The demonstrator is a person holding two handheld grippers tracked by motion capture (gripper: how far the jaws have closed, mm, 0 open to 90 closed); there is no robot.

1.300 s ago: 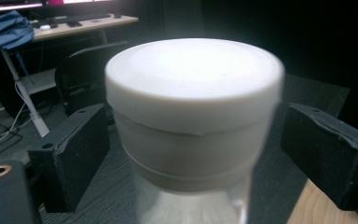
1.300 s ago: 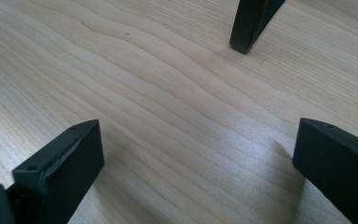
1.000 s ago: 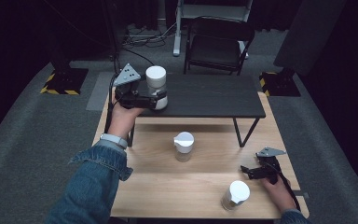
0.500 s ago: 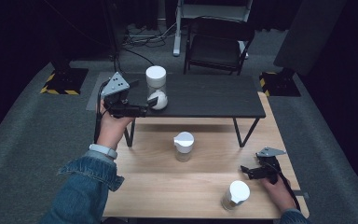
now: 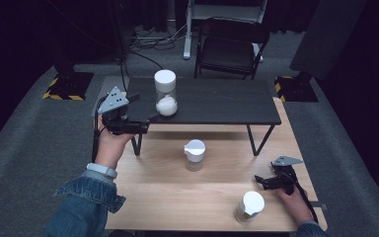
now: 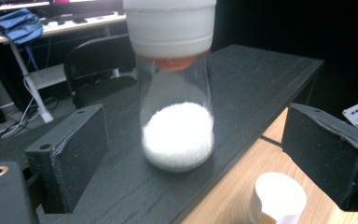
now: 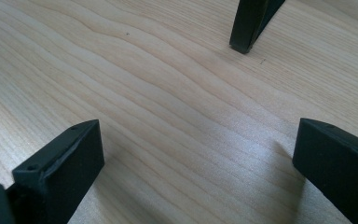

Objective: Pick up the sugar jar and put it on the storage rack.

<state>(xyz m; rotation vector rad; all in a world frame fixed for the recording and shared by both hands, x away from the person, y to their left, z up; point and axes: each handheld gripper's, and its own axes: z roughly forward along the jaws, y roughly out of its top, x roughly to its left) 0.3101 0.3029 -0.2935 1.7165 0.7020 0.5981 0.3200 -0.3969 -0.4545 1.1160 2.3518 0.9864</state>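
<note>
so nearest, the right claw [image 5: 266, 181] rests spread wide on the wooden table [image 5: 168, 197], gripping nothing, beside a white-capped jar [image 5: 249, 206]. mid-table stands another capped jar [image 5: 194, 154]. farther, the left claw [image 5: 150, 119] is released, its jaws wide and clear of the tall jar [image 6: 177, 93] of white grains standing upright on the black raised shelf [image 5: 217, 101]. looks like a release step: best to draw that claw straight away, level, jaws kept wide so neither pad clips the glass; the jar is top-heavy and could tip.
</note>
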